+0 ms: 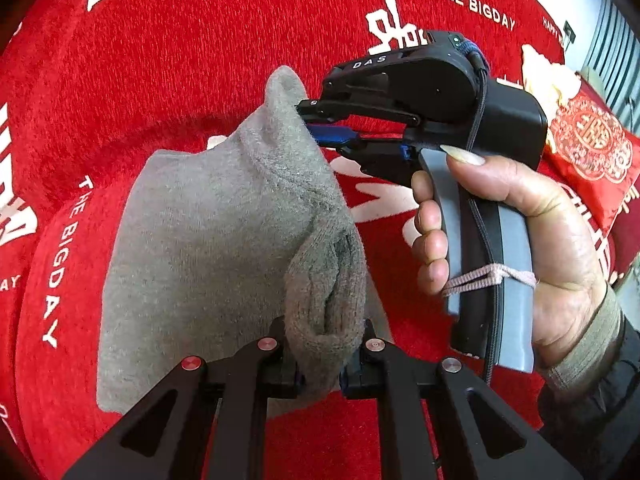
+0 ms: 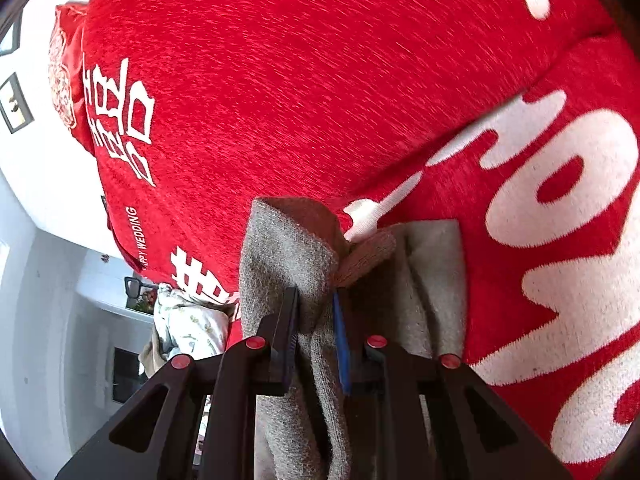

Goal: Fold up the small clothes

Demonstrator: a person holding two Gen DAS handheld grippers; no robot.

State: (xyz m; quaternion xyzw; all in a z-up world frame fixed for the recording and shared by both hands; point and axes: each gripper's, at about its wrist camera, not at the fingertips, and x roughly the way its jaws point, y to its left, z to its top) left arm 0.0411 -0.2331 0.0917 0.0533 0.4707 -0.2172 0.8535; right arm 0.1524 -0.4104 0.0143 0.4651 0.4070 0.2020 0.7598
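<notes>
Your left hand-held gripper (image 1: 320, 364) clamps the grey knitted sock's (image 1: 208, 240) bunched end; your right hand-held gripper (image 1: 316, 120) pinches its far corner, above the red blanket (image 1: 180, 60)

A red plush blanket (image 1: 200, 60) with white lettering, "THE BIGDAY" among it, covers the whole surface. The grey knitted garment (image 1: 208, 240) lies partly spread across it, one end lifted off. At the far edge sit a red embroidered cushion (image 1: 592, 148) and a pale floral cloth (image 2: 188, 324), bunched.
</notes>
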